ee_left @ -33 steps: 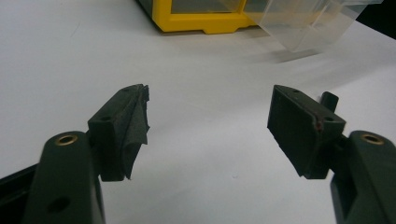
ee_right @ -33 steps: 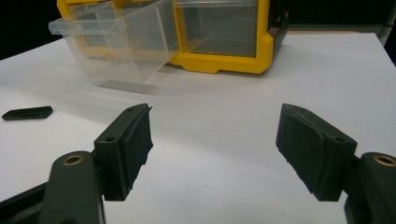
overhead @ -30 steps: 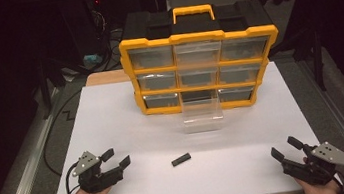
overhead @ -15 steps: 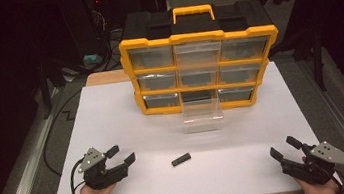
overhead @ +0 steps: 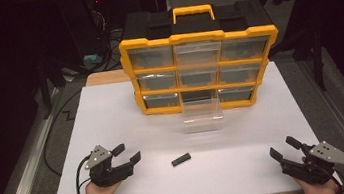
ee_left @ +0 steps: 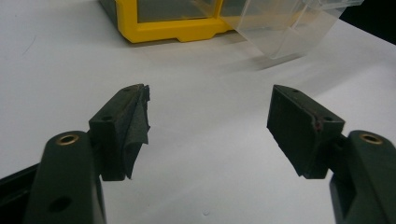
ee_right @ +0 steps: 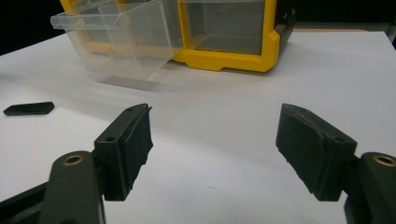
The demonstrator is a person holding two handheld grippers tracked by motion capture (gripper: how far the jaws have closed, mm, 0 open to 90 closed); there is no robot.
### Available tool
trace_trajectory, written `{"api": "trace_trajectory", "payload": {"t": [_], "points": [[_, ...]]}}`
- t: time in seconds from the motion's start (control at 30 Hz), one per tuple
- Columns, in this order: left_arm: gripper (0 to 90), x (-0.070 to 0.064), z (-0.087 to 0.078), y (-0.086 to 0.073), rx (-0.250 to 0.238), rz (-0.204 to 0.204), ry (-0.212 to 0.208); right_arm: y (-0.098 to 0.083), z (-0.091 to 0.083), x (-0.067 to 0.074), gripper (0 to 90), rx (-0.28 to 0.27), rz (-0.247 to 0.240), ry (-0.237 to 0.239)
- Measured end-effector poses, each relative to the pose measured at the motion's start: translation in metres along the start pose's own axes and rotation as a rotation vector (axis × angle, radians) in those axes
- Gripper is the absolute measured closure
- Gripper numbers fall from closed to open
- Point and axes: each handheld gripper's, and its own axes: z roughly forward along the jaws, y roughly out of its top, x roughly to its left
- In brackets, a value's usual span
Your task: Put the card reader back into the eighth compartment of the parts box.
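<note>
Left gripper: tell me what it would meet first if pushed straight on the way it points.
Judging by its own view, the open left gripper would cross bare white table and probably meet the pulled-out clear plastic drawer of the yellow organiser; depth is unclear.

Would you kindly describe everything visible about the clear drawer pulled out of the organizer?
The clear drawer is a see-through plastic bin with straight walls and an open top, and it looks empty. It sticks out from the bottom-middle slot of the yellow and black organizer, tilting forward so its front lower edge rests on the white table. Its rear seems still caught in the slot. Neither gripper touches it; the small black piece lies apart, nearer the person.
</note>
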Motion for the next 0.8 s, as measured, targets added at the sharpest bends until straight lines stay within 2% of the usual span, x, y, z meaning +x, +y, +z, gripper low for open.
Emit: {"api": "trace_trajectory", "payload": {"t": [0.8], "points": [[30.6, -0.012, 0.017, 0.008, 0.018, 0.021, -0.037, 0.000, 0.000, 0.001, 26.8, 0.010, -0.003, 0.003]]}}
